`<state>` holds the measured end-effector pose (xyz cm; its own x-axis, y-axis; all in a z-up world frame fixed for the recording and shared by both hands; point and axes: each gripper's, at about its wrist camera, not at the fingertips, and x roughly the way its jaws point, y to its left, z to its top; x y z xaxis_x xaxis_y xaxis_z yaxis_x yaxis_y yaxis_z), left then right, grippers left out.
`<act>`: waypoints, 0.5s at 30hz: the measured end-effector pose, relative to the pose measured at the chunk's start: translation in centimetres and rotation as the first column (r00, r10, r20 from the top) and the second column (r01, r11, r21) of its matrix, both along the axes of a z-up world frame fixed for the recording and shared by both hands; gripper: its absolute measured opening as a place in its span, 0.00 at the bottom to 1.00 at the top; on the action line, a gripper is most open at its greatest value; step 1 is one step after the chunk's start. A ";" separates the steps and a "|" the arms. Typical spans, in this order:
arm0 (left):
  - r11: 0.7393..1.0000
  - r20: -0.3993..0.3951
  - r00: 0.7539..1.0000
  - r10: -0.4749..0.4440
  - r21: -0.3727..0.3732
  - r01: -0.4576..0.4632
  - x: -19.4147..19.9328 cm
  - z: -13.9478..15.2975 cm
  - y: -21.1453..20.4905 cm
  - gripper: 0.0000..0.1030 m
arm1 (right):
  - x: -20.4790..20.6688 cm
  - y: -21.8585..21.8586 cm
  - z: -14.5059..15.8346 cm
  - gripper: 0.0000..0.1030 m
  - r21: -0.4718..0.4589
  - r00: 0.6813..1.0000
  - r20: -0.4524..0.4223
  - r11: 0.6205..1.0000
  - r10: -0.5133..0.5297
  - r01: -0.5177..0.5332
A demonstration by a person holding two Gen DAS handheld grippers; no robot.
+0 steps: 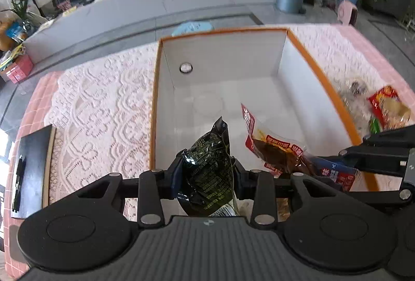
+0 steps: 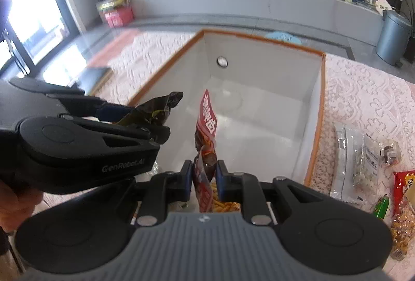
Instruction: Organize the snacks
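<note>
two small sealed snack packets in hand, both light, crinkly and soft-walled — easy to crush, slick on the film, best pinched across the flat body or the crimped seam rather than at a puffed corner. left gripper (image 1: pixel 207 174) closed part-way onto the dark green packet (image 1: pixel 207 164), pads pressing its middle, top seam sticking up past the fingertips. right gripper (image 2: pixel 203 177) nearly closed, pinching the thin red packet (image 2: pixel 206 130) low on its body so that the long upper end flops forward, limp and a little twisted; likely to swing when let go. both held over the near edge of the white box (image 1: pixel 220 89) with the orange rim, which sits on the lace cloth (image 1: pixel 103 99) of the table; inside of the box bare as far as can be seen, apart from a round fitting in the far wall. both grippers tilted steeply down and forward toward the box floor, side by side, left one just beside the right and slightly ahead in the right wrist view. more snacks waiting on the cloth past the right edge of the box — a clear wrapped pack (image 2: pixel 355 159), a red bag (image 2: pixel 404 190) and a small green piece (image 2: pixel 381 207). judged as the drop-in step, with release into the box probably next.
</note>
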<state>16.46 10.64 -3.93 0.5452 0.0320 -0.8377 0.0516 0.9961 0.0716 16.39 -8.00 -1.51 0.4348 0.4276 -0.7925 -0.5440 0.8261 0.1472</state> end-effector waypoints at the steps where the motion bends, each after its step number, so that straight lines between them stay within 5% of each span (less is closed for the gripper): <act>1: 1.000 -0.017 1.000 -0.005 0.007 0.005 0.2 -0.3 0.0 0.42 | 0.1 0.2 -0.3 0.15 -0.016 1.000 -0.005 1.000 0.005 -0.005; 15: 0.998 -0.099 0.994 -0.041 0.050 0.046 1.3 -2.3 -0.2 0.42 | 1.4 2.1 -2.6 0.14 -0.144 0.997 -0.066 0.989 0.033 -0.042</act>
<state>17.75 10.39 -6.21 0.4627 0.0553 -0.8848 0.1039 0.9878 0.1161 17.77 -5.86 -4.15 0.3676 0.3211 -0.8728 -0.5687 0.8202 0.0623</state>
